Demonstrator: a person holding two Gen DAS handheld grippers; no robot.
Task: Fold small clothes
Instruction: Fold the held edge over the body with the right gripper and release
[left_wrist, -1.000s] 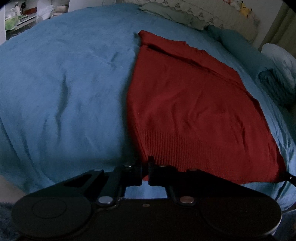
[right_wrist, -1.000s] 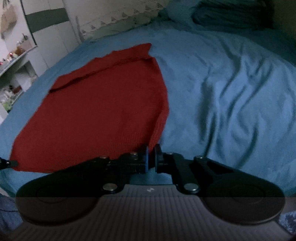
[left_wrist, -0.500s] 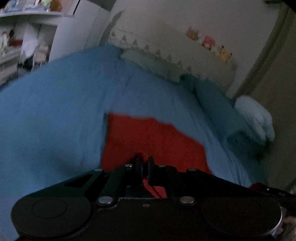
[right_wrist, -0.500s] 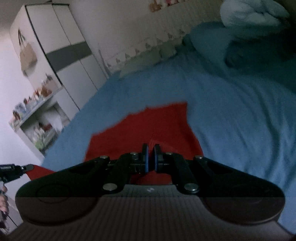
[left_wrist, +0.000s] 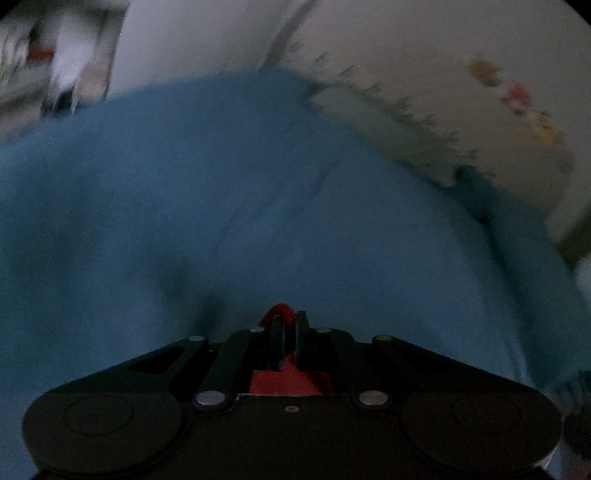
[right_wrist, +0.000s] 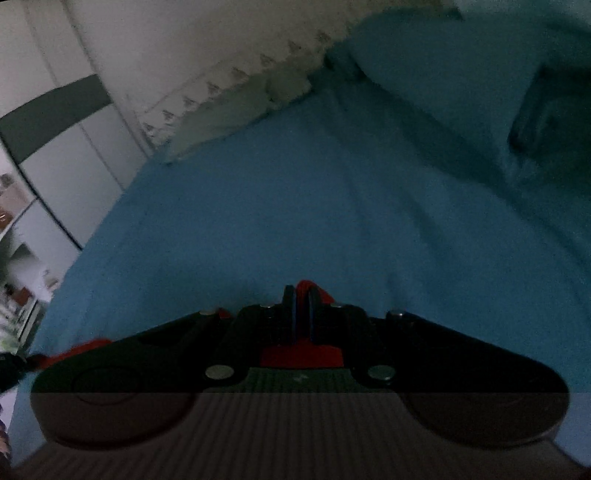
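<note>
A second ago we saw the red knit garment spread flat on the blue bed cover; now nearly all of it has gone from both views, leaving only the pinched edge and a strip beneath each tool. The views have swung toward the headboard. Left gripper: fingers clenched on a bunched red fold poking out at their tips. Right gripper: fingers likewise clamped on red fabric, raised clear of the bed cover
</note>
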